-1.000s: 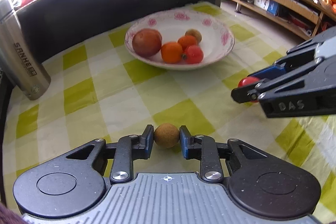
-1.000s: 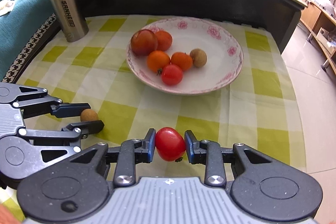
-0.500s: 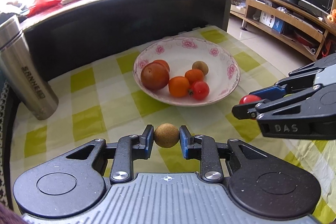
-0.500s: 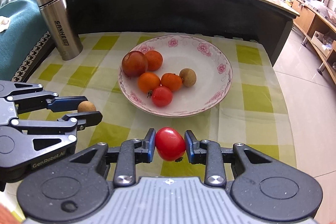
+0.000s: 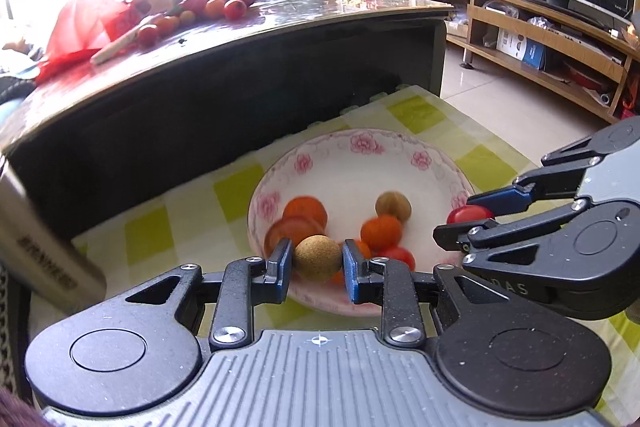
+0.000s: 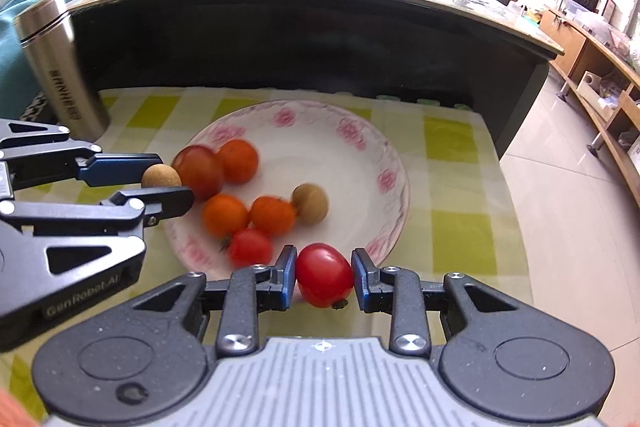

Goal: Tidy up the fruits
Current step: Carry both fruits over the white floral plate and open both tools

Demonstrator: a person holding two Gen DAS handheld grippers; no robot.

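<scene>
My left gripper (image 5: 316,263) is shut on a small brown round fruit (image 5: 318,257), held above the near left rim of the pink-flowered white bowl (image 5: 360,163). My right gripper (image 6: 324,275) is shut on a red tomato (image 6: 324,274), just over the bowl's near right rim. The bowl (image 6: 320,135) holds several fruits: orange ones, a dark red one (image 6: 198,171), a small tomato (image 6: 250,247) and a brown one (image 6: 310,203). From the side, the left gripper (image 6: 166,183) and the right gripper (image 5: 468,221) each show in the other's view.
A steel flask (image 6: 60,67) stands left of the bowl on the green-checked cloth (image 6: 452,143). A dark curved table edge (image 5: 224,87) rises behind, with more fruit and a red bag on top. Tiled floor and wooden shelves (image 5: 560,39) lie to the right.
Both grippers have risen and moved forward toward the bowl, each still holding its fruit. The bowl now lies right under the fingertips.
</scene>
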